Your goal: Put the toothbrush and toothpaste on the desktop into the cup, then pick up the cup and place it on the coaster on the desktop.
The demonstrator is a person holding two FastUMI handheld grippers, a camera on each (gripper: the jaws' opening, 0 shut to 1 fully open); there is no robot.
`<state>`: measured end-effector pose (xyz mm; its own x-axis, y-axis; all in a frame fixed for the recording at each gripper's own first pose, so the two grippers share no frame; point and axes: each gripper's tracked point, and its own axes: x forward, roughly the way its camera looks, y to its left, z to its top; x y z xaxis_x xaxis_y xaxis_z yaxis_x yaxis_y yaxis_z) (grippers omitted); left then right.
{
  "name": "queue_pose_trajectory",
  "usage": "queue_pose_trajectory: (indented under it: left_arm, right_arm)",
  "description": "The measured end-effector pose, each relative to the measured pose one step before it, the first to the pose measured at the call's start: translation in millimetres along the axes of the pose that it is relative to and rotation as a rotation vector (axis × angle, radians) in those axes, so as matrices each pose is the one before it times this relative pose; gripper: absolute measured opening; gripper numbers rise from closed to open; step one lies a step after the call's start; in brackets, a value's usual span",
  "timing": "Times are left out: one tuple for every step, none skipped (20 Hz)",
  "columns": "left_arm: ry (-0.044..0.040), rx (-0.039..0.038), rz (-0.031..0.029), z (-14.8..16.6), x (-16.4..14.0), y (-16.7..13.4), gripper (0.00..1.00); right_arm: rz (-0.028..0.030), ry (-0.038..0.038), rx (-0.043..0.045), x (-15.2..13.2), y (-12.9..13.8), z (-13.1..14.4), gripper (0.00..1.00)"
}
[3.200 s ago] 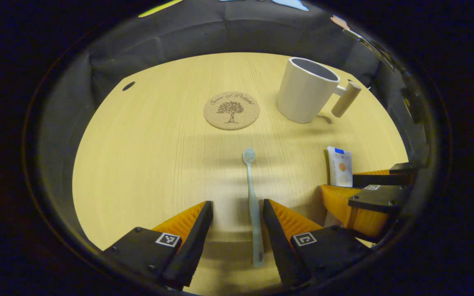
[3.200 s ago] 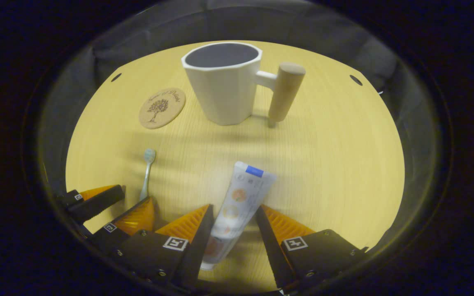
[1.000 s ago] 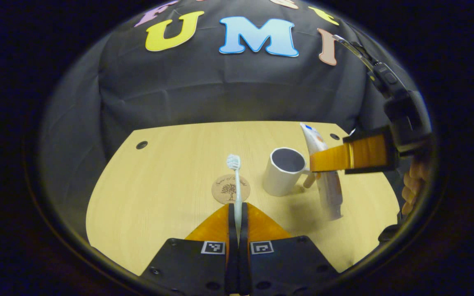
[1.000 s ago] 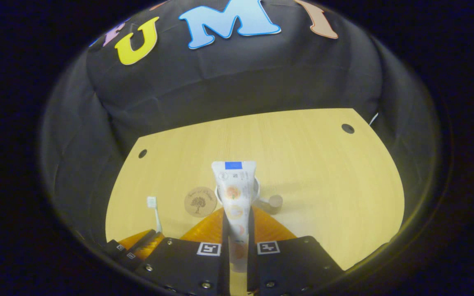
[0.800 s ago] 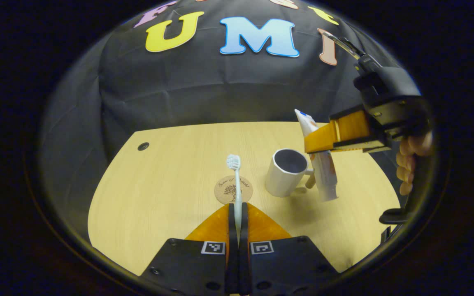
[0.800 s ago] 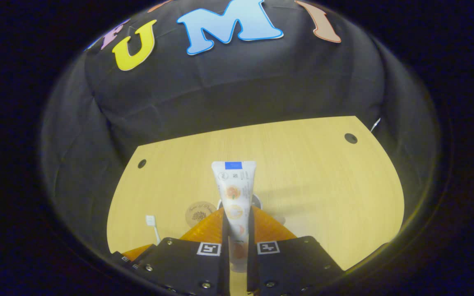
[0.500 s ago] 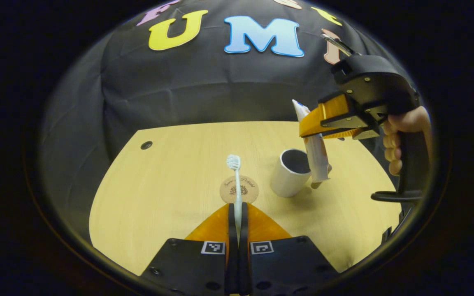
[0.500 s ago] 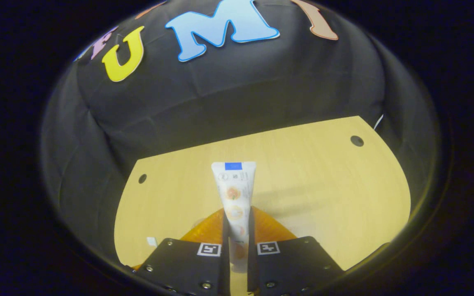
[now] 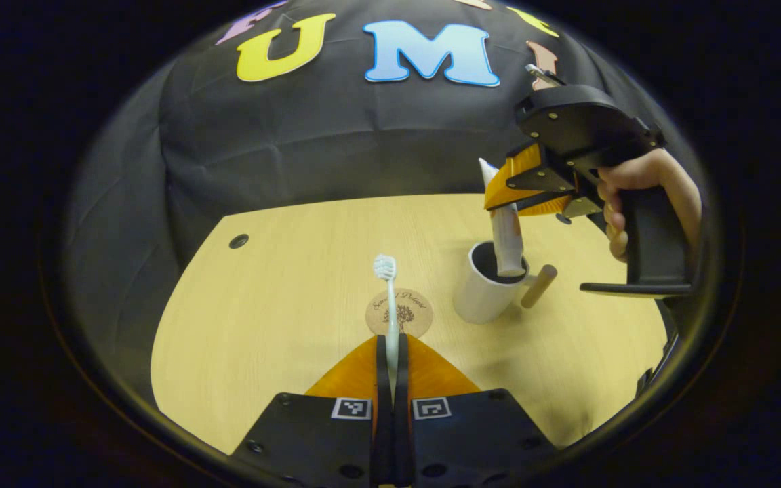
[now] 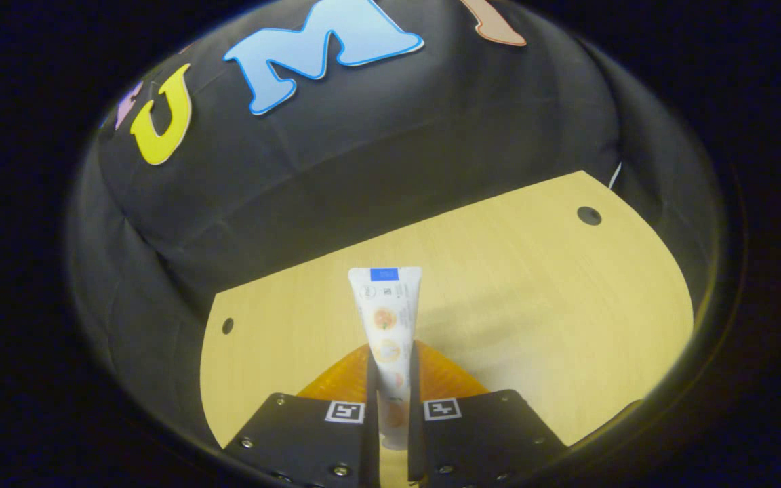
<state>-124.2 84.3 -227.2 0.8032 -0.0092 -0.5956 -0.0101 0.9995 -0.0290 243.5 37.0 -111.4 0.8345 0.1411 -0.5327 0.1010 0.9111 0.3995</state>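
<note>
White cup (image 9: 484, 298) on the desk (image 9: 262, 305), right gripper (image 9: 499, 196) clamped on toothpaste (image 9: 507, 237) dipping inside, left gripper (image 9: 390, 352) clamped on toothbrush (image 9: 388, 298)

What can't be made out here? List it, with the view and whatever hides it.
- Toothpaste lower end, left gripper view: hidden inside the cup.
- Toothbrush handle, left gripper view: hidden between the left gripper fingers.
- Coaster print, left gripper view: too small, partly behind the toothbrush.
</note>
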Motion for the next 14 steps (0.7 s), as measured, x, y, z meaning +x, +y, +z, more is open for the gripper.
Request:
queue_pose_trajectory:
  left_arm:
    - [0.00383, 0.00243, -0.00054, -0.03, -1.19, -0.01, 0.08]
    - [0.00298, 0.00172, 0.00052, -0.17, -1.71, 0.64, 0.08]
    - [0.0041, 0.00121, -0.00082, -0.71, -2.51, 0.13, 0.08]
    - [0.00393, 0.0013, 0.00105, -0.22, -0.77, 0.48, 0.08]
    - [0.00363, 0.00016, -0.00036, -0.09, -0.3, -0.07, 0.08]
    - [0.00341, -0.00068, -0.00061, 0.05, -0.43, 0.08, 0.08]
    - [0.00294, -0.00113, 0.00092, 0.56, -0.49, -0.89, 0.08]
    - [0.00188, -0.00052, -0.00108, 0.53, -0.03, -1.06, 0.08]
    - [0.00197, 0.00134, -0.00138, -0.18, 1.15, -0.58, 0.1]
    - [0.00046, 0.00131, -0.00143, 0.65, 0.81, -0.63, 0.1]
    - [0.00045, 0.00168, -0.00168, 0.03, 1.66, -0.34, 0.08]
    - [-0.00216, 0.00113, -0.00193, 0.93, 1.3, -0.24, 0.1]
    - [-0.00217, 0.00292, -0.00349, 1.19, 0.72, -0.66, 0.1]
    - [-0.00482, 0.00342, -0.00306, 1.34, 0.47, -1.03, 0.08]
  right_arm:
    - [-0.00387, 0.00031, 0.00644, 0.64, -0.55, -2.19, 0.17]
    - [-0.00526, -0.00267, 0.00112, 2.45, -0.56, -0.66, 0.17]
    - [-0.00522, -0.00719, -0.003, 3.96, -0.85, 1.02, 0.17]
    - [-0.0022, -0.00671, -0.00643, 3.08, -1.25, 1.26, 0.17]
    - [-0.00139, -0.00195, -0.00578, 3.98, -1.68, 1.78, 0.17]
    - [0.00185, 0.00428, -0.00499, 1.34, -0.03, -1.52, 0.17]
    - [0.00423, 0.00501, -0.00993, 0.98, 1.12, -3.54, 0.17]
    - [0.00278, 0.00062, -0.01258, -1.37, 0.35, -1.37, 0.18]
    - [0.00078, -0.00123, -0.01385, -1.13, 0.56, -0.24, 0.21]
    - [0.00337, -0.00201, -0.011, 0.05, 0.63, -0.63, 0.21]
    - [0.00298, -0.00176, -0.00575, -2.36, 1.11, -0.63, 0.3]
    - [0.00519, 0.00013, -0.00376, 0.14, 1.83, -0.29, 0.27]
    - [0.00535, 0.00382, 0.00035, -1.0, 1.43, -0.83, 0.29]
    - [0.00215, 0.00429, -0.00157, -3.99, 0.57, -1.73, 0.3]
